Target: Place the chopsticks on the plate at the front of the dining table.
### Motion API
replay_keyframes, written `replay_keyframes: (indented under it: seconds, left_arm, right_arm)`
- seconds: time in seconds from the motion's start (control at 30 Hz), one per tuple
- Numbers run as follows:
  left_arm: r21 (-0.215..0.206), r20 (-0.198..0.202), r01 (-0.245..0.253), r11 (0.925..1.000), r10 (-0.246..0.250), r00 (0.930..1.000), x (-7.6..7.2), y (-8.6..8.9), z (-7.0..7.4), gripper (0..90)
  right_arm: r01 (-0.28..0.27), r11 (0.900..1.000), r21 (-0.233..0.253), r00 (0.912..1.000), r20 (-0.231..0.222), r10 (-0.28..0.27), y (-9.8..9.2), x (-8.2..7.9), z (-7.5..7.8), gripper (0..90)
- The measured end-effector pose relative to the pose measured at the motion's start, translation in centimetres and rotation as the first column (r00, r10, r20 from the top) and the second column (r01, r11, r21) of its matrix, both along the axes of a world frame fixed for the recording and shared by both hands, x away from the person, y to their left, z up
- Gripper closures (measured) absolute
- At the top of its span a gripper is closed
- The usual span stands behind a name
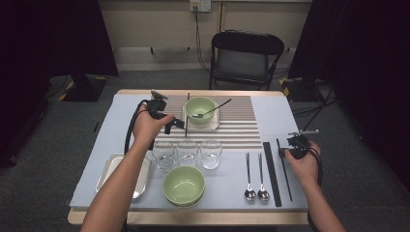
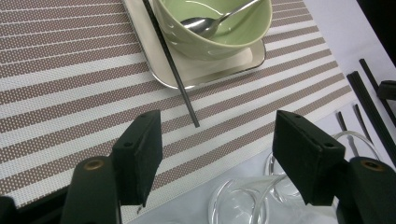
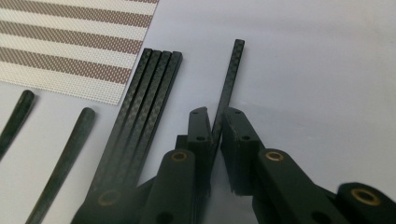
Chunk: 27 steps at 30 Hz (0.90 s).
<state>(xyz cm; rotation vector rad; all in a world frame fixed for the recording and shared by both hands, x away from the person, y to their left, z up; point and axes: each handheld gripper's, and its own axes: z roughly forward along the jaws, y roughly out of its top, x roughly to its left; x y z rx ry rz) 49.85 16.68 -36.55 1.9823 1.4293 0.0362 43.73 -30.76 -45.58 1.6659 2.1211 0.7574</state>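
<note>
A steel tray (image 1: 107, 173) lay at 8 o'clock on the table (image 1: 275, 116). The left gripper (image 1: 175, 123) hovered at 11 o'clock over the striped mat (image 1: 241, 121), its jaws wide apart and holding nothing. One chopstick (image 2: 173, 70) rested on a small tray (image 2: 205, 70) beside a green bowl (image 1: 200, 109) holding a spoon (image 1: 210, 111). Three glasses (image 1: 187, 152) stood at the centre, a second bowl (image 1: 183, 185) at 6 o'clock. Two spoons (image 1: 255, 176) and a bundle of chopsticks (image 1: 271, 174) lay at 4 o'clock. Just right of the bundle, the right gripper (image 3: 215, 126) was closed on a single chopstick (image 3: 229, 84).
</note>
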Motion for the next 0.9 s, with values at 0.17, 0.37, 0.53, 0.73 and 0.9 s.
replay_keyframes:
  seconds: [0.17,0.37,0.53,0.73,0.9]
  left_arm:
    - [-0.005,0.006,-0.004,1.0000,0.004,1.0000,-0.1,0.2,0.1,33.2]
    - [-0.007,0.005,-0.004,1.0000,0.004,1.0000,-0.2,0.3,0.2,33.0]
    - [-0.011,0.010,0.002,0.9999,-0.002,0.9999,-0.4,0.3,0.3,33.0]
    - [-0.012,0.017,0.012,0.9999,-0.012,0.9998,-0.7,0.4,0.6,33.0]
    - [-0.014,0.023,0.007,0.9999,-0.007,0.9997,-0.7,0.5,0.6,33.0]
  right_arm:
    - [0.008,1.000,-0.026,0.9999,-0.014,-0.009,0.1,-0.4,0.2,80.4]
    - [0.038,0.998,-0.046,0.9986,-0.036,-0.040,0.4,-0.5,0.3,80.3]
    - [0.034,0.994,-0.103,0.9973,-0.061,-0.040,1.0,-0.1,0.4,80.1]
    - [0.022,0.994,-0.110,0.9981,-0.054,-0.028,1.0,-0.2,0.4,80.6]
    - [0.058,0.997,-0.059,0.9977,-0.032,-0.060,0.6,-0.5,0.1,82.4]
